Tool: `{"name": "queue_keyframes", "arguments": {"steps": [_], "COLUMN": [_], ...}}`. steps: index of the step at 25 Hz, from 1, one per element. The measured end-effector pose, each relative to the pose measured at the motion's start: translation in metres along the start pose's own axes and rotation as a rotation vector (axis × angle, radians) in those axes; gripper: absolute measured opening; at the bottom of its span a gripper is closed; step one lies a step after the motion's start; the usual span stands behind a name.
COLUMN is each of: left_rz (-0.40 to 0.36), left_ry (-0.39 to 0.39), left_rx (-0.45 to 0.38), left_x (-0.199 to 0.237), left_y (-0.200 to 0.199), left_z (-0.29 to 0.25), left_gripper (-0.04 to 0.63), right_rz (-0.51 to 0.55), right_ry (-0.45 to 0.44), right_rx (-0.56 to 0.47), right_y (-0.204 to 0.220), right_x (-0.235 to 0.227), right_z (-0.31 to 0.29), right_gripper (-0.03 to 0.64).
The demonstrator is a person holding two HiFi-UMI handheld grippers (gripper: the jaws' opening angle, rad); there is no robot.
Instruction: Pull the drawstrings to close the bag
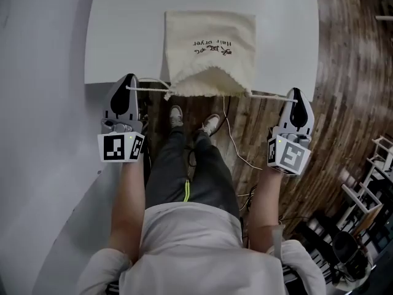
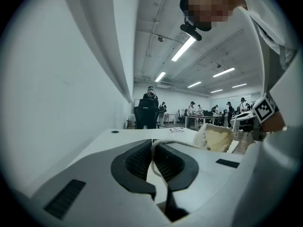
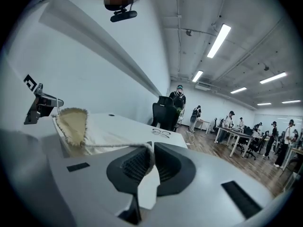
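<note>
At the near edge of the white worktop [image 1: 123, 35] lies a cream drawstring bag [image 1: 210, 51], its frayed, gathered mouth reaching just over the edge toward the person. Print on it reads "Hair dryer". The left drawstring [image 1: 150, 88] runs taut from the mouth's left corner to the left tongs [image 1: 131, 82], and the right drawstring [image 1: 267, 95] runs taut to the right tongs [image 1: 296, 94]. Both tongs are held off the worktop's front edge, over the wooden floor [image 1: 344, 72]. In the left gripper view the ribbed pads are clenched on the cord; the right gripper view shows the same pinch on the other cord. Farther back on the worktop sits what looks like a pair of spectacles [image 3: 161, 133].
</note>
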State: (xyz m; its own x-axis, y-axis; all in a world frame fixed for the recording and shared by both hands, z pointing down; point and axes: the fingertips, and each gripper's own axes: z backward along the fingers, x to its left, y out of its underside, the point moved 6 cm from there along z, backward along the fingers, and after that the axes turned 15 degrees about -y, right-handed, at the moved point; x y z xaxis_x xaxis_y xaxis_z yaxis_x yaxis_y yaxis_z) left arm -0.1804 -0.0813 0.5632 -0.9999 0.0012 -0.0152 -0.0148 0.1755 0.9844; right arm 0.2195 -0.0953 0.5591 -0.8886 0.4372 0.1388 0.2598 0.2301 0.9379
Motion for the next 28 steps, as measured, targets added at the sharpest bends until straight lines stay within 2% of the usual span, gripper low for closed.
{"name": "queue_keyframes", "arguments": {"steps": [5, 11, 18, 23, 28], "left_rz": [-0.073, -0.209, -0.236, -0.233, -0.302], "left_ry": [-0.001, -0.041, -0.044, -0.025, -0.068], "left_rx": [-0.078, -0.125, -0.137, -0.183, -0.203], "left_x": [0.002, 0.007, 0.011, 0.009, 0.023], "left_y": [-0.045, -0.095, -0.131, -0.155, -0.176], "left_z": [-0.007, -0.003, 0.0, 0.004, 0.016], "left_gripper": [0.02, 0.02, 0.02, 0.02, 0.02], "right_rz": [0.036, 0.061, 0.086, 0.113, 0.115], "right_ry": [0.023, 0.038, 0.06, 0.088, 0.131], "right_rx": [-0.062, -0.105, -0.121, -0.122, -0.116], "right_y": [-0.043, -0.088, -0.123, -0.143, -0.158], "right_x": [-0.015, -0.025, -0.041, -0.052, -0.062], "right_z": [0.003, 0.016, 0.037, 0.057, 0.085], "right_gripper": [0.044, 0.044, 0.044, 0.044, 0.044]}}
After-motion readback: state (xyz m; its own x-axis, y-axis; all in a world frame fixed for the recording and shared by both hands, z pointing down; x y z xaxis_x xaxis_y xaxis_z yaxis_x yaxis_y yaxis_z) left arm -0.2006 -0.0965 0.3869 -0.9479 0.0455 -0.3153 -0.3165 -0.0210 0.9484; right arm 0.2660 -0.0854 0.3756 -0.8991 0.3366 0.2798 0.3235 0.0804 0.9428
